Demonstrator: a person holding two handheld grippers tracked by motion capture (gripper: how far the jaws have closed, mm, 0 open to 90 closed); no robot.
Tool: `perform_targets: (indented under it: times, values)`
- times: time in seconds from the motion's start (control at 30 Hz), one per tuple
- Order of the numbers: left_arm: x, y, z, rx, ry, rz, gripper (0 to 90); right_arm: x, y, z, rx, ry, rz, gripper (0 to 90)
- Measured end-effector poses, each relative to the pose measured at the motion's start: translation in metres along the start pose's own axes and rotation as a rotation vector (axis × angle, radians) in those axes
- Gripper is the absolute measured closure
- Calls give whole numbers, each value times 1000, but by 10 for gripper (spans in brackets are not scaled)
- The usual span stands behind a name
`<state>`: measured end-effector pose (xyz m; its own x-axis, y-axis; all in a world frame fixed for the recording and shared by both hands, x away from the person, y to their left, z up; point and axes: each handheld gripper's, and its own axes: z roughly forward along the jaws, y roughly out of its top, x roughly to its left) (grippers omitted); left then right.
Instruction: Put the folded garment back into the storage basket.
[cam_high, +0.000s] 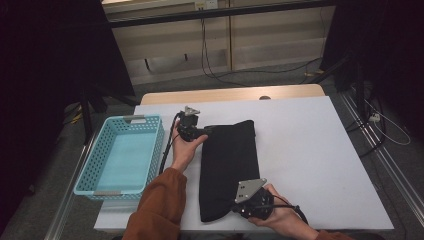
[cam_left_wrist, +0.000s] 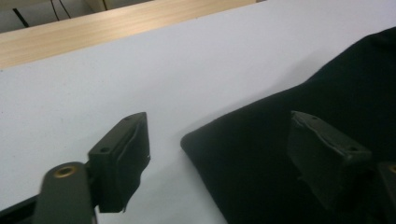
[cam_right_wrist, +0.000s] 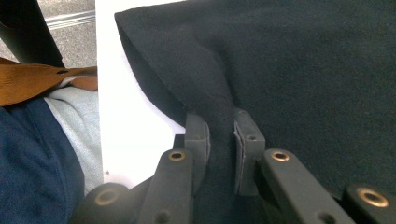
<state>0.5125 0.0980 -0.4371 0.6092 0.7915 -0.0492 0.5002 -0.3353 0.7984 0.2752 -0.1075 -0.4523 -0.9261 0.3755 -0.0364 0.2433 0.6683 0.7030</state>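
Nearest the camera, the right gripper (cam_high: 236, 210) is seen pinching a fold at the near edge of the black cloth (cam_high: 227, 165), fabric pressed between its jaws (cam_right_wrist: 220, 140). Folded into a long strip, the cloth is laid on the white table (cam_high: 310, 150), just right of a light blue basket (cam_high: 122, 155). At the far left corner of the cloth, the left gripper (cam_high: 200, 131) is held with jaws spread (cam_left_wrist: 215, 154), one over the bare table, the other over the fabric, nothing pressed between them.

basket (cam_high: 122, 155) left of cloth (cam_high: 227, 165), both on table (cam_high: 310, 150)
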Motion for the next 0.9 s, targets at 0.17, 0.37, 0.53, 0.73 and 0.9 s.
perform_targets:
  times: [0.17,0.37,0.53,0.73,0.9]
  values:
    - [8,-1,11,27,-7,-48,339,0,0,0,-2,1,0,801]
    - [10,-7,20,72,-11,-66,374,-1,-1,0,-7,4,3,800]
    - [9,-10,23,93,-25,-60,434,0,-1,0,-5,-1,-1,800]
    - [5,-10,24,92,-54,-67,532,0,-1,0,-6,-2,-1,801]
    - [-1,-11,24,91,-57,-74,584,0,-1,0,-5,-4,-3,800]
